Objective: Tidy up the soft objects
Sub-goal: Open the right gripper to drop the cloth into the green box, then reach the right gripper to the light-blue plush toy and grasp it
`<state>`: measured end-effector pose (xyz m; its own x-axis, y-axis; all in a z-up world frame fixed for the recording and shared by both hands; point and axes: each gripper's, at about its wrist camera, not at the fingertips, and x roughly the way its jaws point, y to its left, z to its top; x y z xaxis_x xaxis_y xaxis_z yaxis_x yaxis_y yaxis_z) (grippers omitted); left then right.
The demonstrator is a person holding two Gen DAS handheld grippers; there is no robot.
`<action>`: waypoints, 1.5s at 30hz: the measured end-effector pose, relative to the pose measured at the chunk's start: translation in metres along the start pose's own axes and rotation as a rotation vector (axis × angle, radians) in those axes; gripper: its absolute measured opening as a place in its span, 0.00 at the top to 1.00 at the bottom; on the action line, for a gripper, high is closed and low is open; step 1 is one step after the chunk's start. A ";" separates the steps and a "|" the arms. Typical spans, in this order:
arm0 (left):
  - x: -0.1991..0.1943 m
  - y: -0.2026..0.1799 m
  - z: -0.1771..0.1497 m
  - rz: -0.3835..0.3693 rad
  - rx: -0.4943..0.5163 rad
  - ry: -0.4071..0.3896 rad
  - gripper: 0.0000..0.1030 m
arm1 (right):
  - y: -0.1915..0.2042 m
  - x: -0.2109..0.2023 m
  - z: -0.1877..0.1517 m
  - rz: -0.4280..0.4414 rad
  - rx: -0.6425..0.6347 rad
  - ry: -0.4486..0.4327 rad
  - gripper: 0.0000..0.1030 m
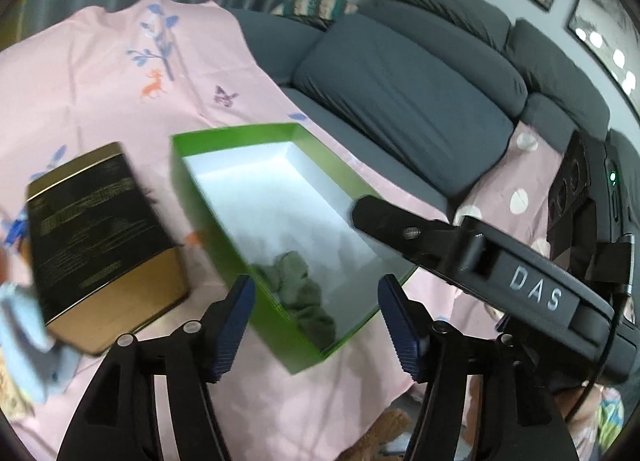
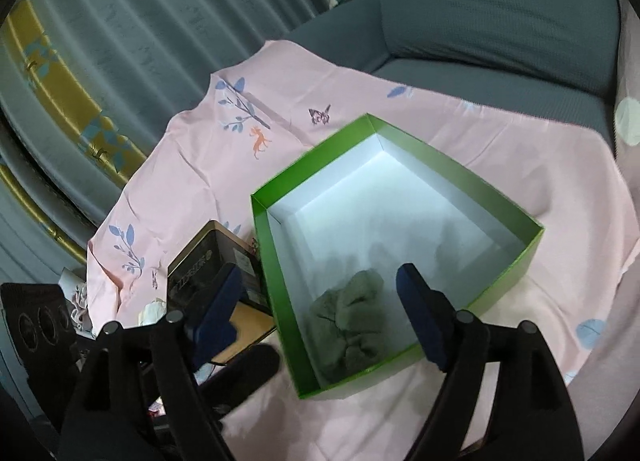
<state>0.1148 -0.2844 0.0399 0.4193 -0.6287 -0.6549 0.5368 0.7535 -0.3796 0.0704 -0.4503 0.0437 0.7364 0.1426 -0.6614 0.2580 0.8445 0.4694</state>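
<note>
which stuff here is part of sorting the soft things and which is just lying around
Part of the job:
- green box
- grey-green cloth inside it
- light blue soft item at the left edge

Just lying about:
- black and gold tin
- pink sheet
- grey sofa

Soft, dim indoor light, brightest on the white floor of the green box [image 2: 384, 197], gripper shadows inside it, glare spots on a framed picture [image 1: 608, 45] far right, motion blur left, fisheye bending, dark vignette at edges.

Cloth [image 2: 348, 321] lies in the box's [image 2: 460, 165] near corner. Box sits on the sheet [image 2: 192, 181]; tin [image 1: 100, 237] just left of it. Sofa [image 1: 400, 101] behind.
</note>
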 end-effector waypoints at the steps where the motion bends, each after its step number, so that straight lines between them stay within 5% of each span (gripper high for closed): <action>1: -0.006 0.004 -0.002 0.006 -0.011 -0.006 0.37 | 0.002 -0.003 -0.001 0.001 0.000 -0.002 0.22; 11: -0.086 0.059 -0.040 0.206 -0.155 -0.076 0.36 | 0.054 -0.022 -0.028 0.121 -0.094 0.025 0.14; 19: -0.159 0.120 -0.106 0.479 -0.346 -0.094 0.35 | 0.104 -0.006 -0.060 0.184 -0.184 0.116 0.13; 30: -0.229 0.187 -0.202 0.546 -0.608 -0.123 0.35 | 0.185 0.060 -0.113 0.207 -0.296 0.312 0.14; 37: -0.243 0.190 -0.219 0.525 -0.625 -0.148 0.35 | 0.214 0.104 -0.121 0.089 -0.364 0.334 0.47; 42: -0.245 0.192 -0.220 0.503 -0.629 -0.155 0.35 | 0.215 0.121 -0.128 0.071 -0.395 0.371 0.92; 45: -0.245 0.192 -0.220 0.501 -0.630 -0.153 0.35 | 0.211 0.117 -0.129 0.113 -0.397 0.354 0.93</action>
<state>-0.0458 0.0563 -0.0163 0.6201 -0.1736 -0.7651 -0.2334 0.8903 -0.3911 0.1308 -0.1884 -0.0102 0.4724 0.3511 -0.8085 -0.1172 0.9341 0.3372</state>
